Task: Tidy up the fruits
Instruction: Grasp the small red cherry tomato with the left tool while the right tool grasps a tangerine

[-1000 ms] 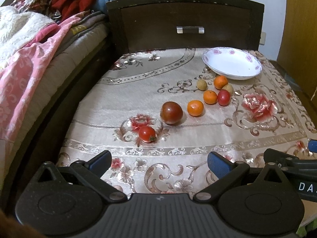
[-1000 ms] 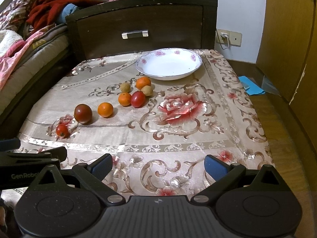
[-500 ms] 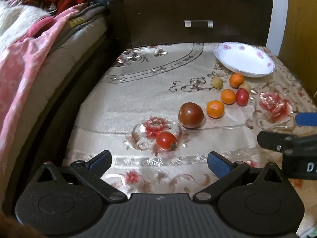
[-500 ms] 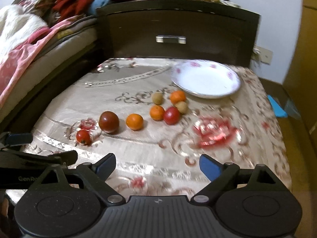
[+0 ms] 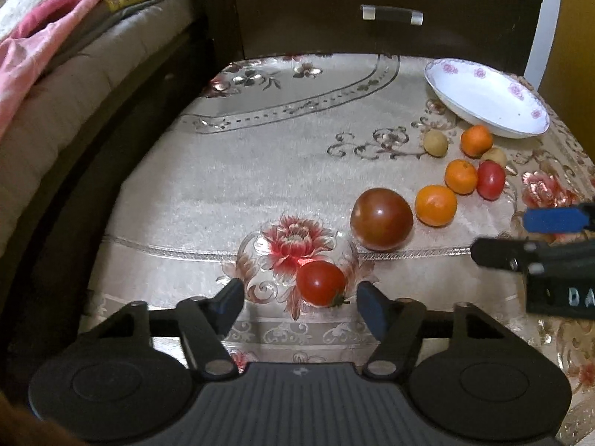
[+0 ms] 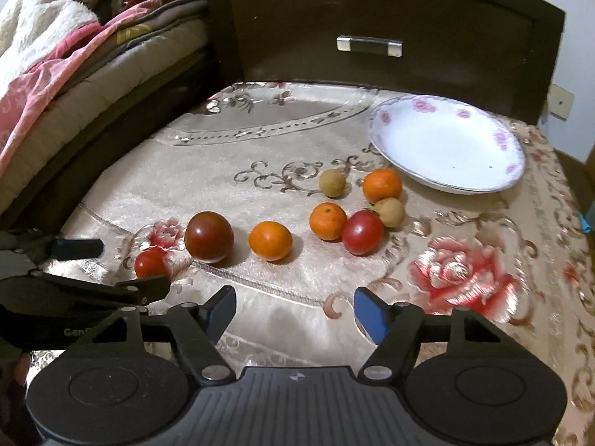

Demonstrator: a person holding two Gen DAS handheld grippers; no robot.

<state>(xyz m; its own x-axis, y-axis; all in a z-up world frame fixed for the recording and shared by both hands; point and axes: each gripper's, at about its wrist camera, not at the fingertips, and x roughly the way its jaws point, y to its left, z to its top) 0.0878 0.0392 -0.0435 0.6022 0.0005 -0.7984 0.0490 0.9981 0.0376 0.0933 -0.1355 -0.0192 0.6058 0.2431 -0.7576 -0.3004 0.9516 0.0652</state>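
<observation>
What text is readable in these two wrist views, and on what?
"DA", cut off by the frame edge: white letters on the black body of the right gripper, seen from the left wrist.
"Gen", with the rest hidden behind the near gripper: pale letters on the black body of the left gripper, seen from the right wrist.
No other text: the plate carries only pink flowers, and the tablecloth only patterns.

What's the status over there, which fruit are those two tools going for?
Left tool closing around small red tomato, not yet gripping. Right tool closing, nothing between. White flowered plate empty. Nothing in the way.
</observation>
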